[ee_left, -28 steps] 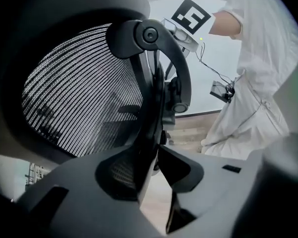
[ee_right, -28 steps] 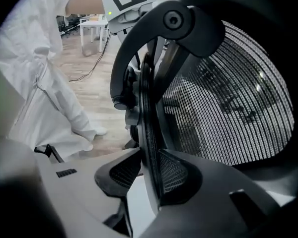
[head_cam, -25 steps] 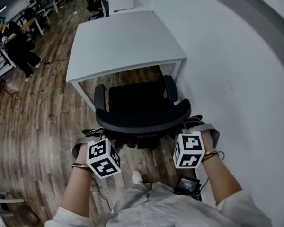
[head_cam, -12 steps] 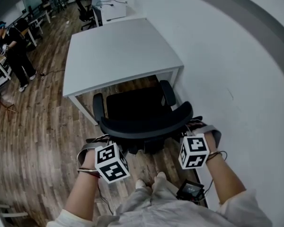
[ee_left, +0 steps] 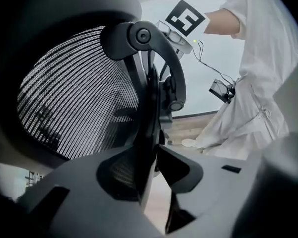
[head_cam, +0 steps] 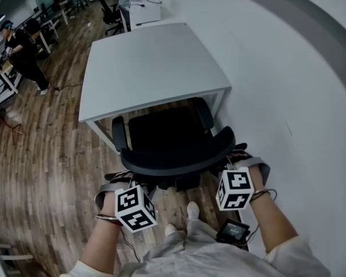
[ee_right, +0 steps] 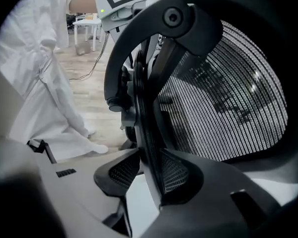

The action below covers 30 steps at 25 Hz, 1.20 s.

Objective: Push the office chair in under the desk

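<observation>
- Our left gripper [ee_left: 150, 170] has its jaws about half open, clamped on the thin side edge of the mesh backrest [head_cam: 179, 157], which runs up between the two pads.
- Our right gripper [ee_right: 150, 177] grips the opposite edge of the backrest the same way; its jaws have just been easing a little wider, with the frame edge between them.
- The black office chair [head_cam: 164, 128] stands at the centre of the head view on the wood floor [head_cam: 52, 149].
- Its seat front is tucked under the near edge of the white desk [head_cam: 150, 62].
- The white wall [head_cam: 277, 68] runs just beside the chair on the right.
</observation>
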Each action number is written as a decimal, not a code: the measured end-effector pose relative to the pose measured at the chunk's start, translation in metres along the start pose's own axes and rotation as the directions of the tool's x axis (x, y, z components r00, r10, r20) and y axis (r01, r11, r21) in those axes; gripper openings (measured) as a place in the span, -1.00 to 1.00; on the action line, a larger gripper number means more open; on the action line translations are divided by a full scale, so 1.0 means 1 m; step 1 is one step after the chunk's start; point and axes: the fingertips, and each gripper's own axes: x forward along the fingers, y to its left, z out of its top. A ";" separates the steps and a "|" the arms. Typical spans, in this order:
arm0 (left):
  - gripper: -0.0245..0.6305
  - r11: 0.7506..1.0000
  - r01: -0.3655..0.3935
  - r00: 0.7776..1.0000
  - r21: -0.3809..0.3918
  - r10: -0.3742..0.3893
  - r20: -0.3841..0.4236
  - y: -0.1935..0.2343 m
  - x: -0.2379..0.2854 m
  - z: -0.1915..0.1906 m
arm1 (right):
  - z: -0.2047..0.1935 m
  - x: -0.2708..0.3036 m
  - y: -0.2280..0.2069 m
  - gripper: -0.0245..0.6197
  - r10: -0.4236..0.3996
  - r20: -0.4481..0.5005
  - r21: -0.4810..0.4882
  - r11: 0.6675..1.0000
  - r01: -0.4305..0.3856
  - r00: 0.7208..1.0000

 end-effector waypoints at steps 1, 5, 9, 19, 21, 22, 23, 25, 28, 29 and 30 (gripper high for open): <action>-0.60 1.000 0.000 1.000 -0.005 0.000 -0.001 0.004 0.001 0.000 | 0.001 0.002 -0.004 -0.49 0.007 -0.001 0.000 1.000 -0.007 1.000; -0.60 1.000 -0.011 1.000 -0.027 0.011 -0.003 0.020 0.006 -0.005 | 0.005 0.013 -0.019 -0.49 0.019 -0.014 -0.005 1.000 -0.019 1.000; -0.60 0.999 -0.022 1.000 -0.047 0.021 -0.018 0.037 0.012 -0.009 | 0.010 0.023 -0.036 -0.49 0.007 -0.010 -0.004 1.000 -0.007 1.000; -0.59 0.996 -0.009 0.998 -0.091 0.003 -0.059 0.078 0.026 -0.020 | 0.026 0.045 -0.076 -0.49 0.029 0.009 -0.014 0.999 -0.029 1.000; -0.59 0.995 -0.009 0.998 -0.096 0.003 -0.062 0.086 0.027 -0.021 | 0.028 0.047 -0.083 -0.49 0.031 0.014 -0.020 0.999 -0.030 0.999; -0.59 0.995 -0.009 0.998 -0.100 0.003 -0.064 0.090 0.028 -0.021 | 0.028 0.048 -0.086 -0.49 0.032 0.017 -0.024 0.999 -0.032 0.999; -0.59 0.995 -0.010 0.998 -0.103 0.003 -0.066 0.093 0.029 -0.022 | 0.029 0.049 -0.089 -0.49 0.034 0.021 -0.028 0.999 -0.034 0.999; -0.59 0.994 -0.014 0.997 -0.109 0.006 -0.073 0.099 0.031 -0.026 | 0.033 0.053 -0.094 -0.49 0.039 0.028 -0.038 0.999 -0.038 0.999; -0.58 0.994 -0.017 0.996 -0.111 0.008 -0.083 0.114 0.035 -0.033 | 0.040 0.062 -0.104 -0.50 0.046 0.041 -0.048 0.998 -0.044 0.998; -0.58 0.994 -0.015 0.996 -0.111 0.006 -0.087 0.119 0.037 -0.035 | 0.041 0.064 -0.109 -0.50 0.048 0.044 -0.050 0.998 -0.046 0.998; -0.58 0.994 -0.013 0.996 -0.111 0.003 -0.090 0.125 0.039 -0.035 | 0.042 0.067 -0.113 -0.50 0.051 0.046 -0.050 0.998 -0.049 0.998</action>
